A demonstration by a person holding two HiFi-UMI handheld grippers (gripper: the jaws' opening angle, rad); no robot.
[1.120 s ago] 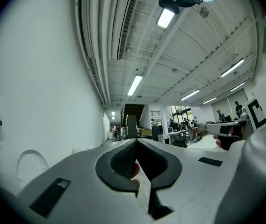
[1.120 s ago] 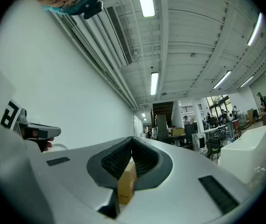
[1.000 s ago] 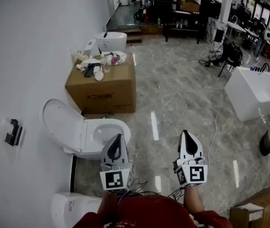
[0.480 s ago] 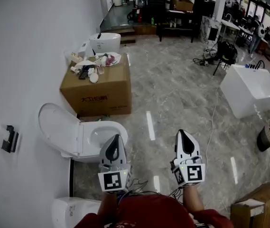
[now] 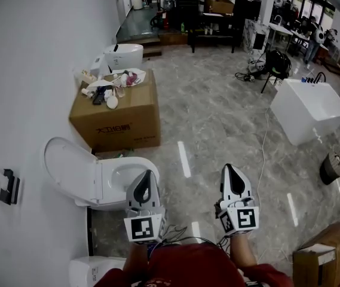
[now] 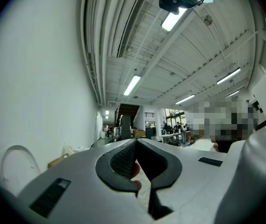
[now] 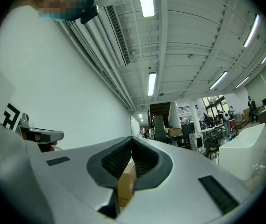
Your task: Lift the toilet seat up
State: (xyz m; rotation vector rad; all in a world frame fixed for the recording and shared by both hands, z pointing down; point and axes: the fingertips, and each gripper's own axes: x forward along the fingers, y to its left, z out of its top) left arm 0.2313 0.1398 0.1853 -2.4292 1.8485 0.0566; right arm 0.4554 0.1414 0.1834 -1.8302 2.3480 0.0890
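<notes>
A white toilet stands against the left wall, its bowl (image 5: pixel 122 173) uncovered. The lid and seat (image 5: pixel 67 167) stand raised and lean back toward the wall; I cannot tell the seat from the lid. The raised oval (image 6: pixel 15 166) also shows at the lower left of the left gripper view. My left gripper (image 5: pixel 148 176) hovers over the bowl's near right rim, shut and empty, its tips (image 6: pixel 135 143) meeting. My right gripper (image 5: pixel 230 170) is over the bare floor to the right of the toilet, shut (image 7: pixel 132 141) with nothing held.
A cardboard box (image 5: pixel 116 117) topped with clutter stands just beyond the toilet, and another white fixture (image 5: pixel 122 54) stands behind it. A white tub (image 5: pixel 307 109) is at the right. A second toilet (image 5: pixel 95 272) is at the bottom left, a carton (image 5: pixel 325 259) at the bottom right, and a black holder (image 5: pixel 7 187) hangs on the wall.
The head view has drifted, so the toilet and box sit a little lower and further left. Both grippers stay shut, in nearly the same spots in the view.
</notes>
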